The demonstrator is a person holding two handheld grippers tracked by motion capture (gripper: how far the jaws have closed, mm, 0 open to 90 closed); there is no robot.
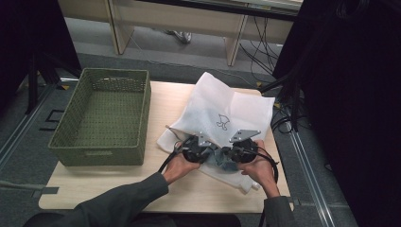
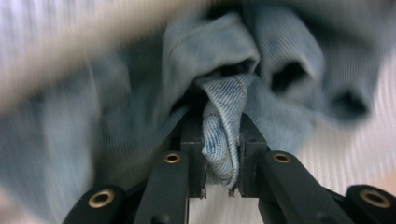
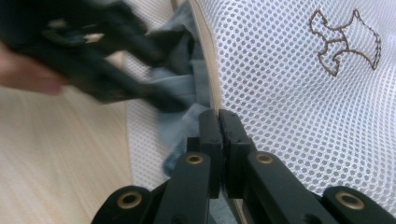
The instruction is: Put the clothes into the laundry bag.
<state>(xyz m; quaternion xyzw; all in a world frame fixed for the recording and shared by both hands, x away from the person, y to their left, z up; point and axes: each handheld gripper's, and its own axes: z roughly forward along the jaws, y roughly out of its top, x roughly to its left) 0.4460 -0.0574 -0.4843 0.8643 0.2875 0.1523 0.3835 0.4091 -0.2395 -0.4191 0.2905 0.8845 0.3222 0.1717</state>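
A white mesh laundry bag (image 1: pixel 222 104) with a small embroidered mark lies on the wooden table (image 1: pixel 161 99), with blue denim cloth (image 1: pixel 221 161) showing at its near opening. My left gripper (image 1: pixel 208 151) is shut on a fold of that denim (image 2: pixel 210 56), which is pinched between its pads (image 2: pixel 220 135). My right gripper (image 1: pixel 232 152) is shut on the beige-edged rim of the bag's opening (image 3: pixel 218 116). In the right gripper view, the mesh (image 3: pixel 289 102) spreads to the right. Further in, the denim (image 3: pixel 175 86) bulges out beside the blurred left gripper (image 3: pixel 154 93).
A green woven basket (image 1: pixel 101 113) stands on the left half of the table, close to the bag's left corner. Black stands and cables crowd the floor to the right of the table. Bare wood lies in front of the hands.
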